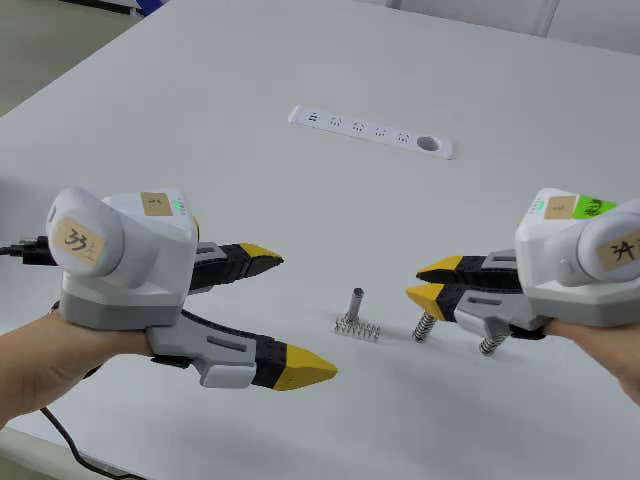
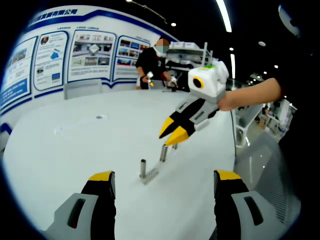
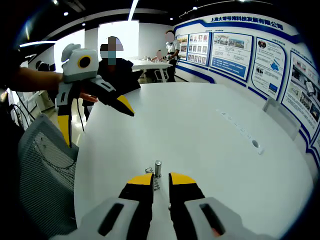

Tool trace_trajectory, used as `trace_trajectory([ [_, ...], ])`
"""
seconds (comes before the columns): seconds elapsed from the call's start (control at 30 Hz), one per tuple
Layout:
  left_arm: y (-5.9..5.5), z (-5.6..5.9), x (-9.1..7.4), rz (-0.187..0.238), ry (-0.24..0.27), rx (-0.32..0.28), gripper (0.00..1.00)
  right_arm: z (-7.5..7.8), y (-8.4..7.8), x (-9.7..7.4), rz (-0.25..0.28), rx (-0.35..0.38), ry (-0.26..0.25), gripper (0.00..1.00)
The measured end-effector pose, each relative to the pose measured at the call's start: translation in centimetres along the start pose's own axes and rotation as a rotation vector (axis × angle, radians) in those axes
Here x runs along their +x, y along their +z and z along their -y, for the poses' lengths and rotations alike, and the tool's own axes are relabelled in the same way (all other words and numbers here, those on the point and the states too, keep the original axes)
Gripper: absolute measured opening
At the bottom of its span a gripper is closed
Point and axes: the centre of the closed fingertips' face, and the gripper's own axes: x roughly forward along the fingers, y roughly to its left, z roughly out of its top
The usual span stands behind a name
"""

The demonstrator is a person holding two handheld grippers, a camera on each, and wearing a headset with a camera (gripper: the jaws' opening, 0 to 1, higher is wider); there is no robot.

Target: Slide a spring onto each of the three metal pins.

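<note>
My left gripper [image 1: 307,315] is wide open and empty. My right gripper [image 1: 430,283] is open just a crack, empty too. Near the front edge of the white worktop [image 1: 300,200], a small coiled metal spring [image 1: 357,328] lies at the foot of the bare grey metal pin [image 1: 356,301]. I should pinch its side gently, then lower it straight over the pin top

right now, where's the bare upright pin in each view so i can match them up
head view: the bare pin stands at lower centre, on the white table.
left gripper view: the bare pin is low, just left of centre, between that view's own jaws.
right gripper view: the bare pin is low centre, just above the narrow gap of that view's own jaws.
shared landmark: the loose spring lying at its foot.
</note>
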Motion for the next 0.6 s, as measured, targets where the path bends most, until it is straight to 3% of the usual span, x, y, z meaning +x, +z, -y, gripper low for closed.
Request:
trace_trajectory([
  [0.13,-0.4,-0.3,-0.5,-0.002,0.008,-0.006,0.83,-1.2,-1.3,1.7,-0.07,-0.068,0.034,0.13],
  [0.4,-1.0,-1.1,-1.4,-0.003,0.029,-0.02,0.83,-1.4,-2.5,4.1,-0.139,-0.108,0.072,0.15],
  [0.47,-1.0,-1.2,-1.5,0.001,0.031,-0.025,0.83,-0.8,-3.2,4.5,-0.188,-0.196,0.055,0.15],
  [0.6,-0.9,-1.5,-1.7,0.016,0.035,-0.04,0.83,-1.1,-3.8,5.3,-0.201,-0.157,0.092,0.15],
])
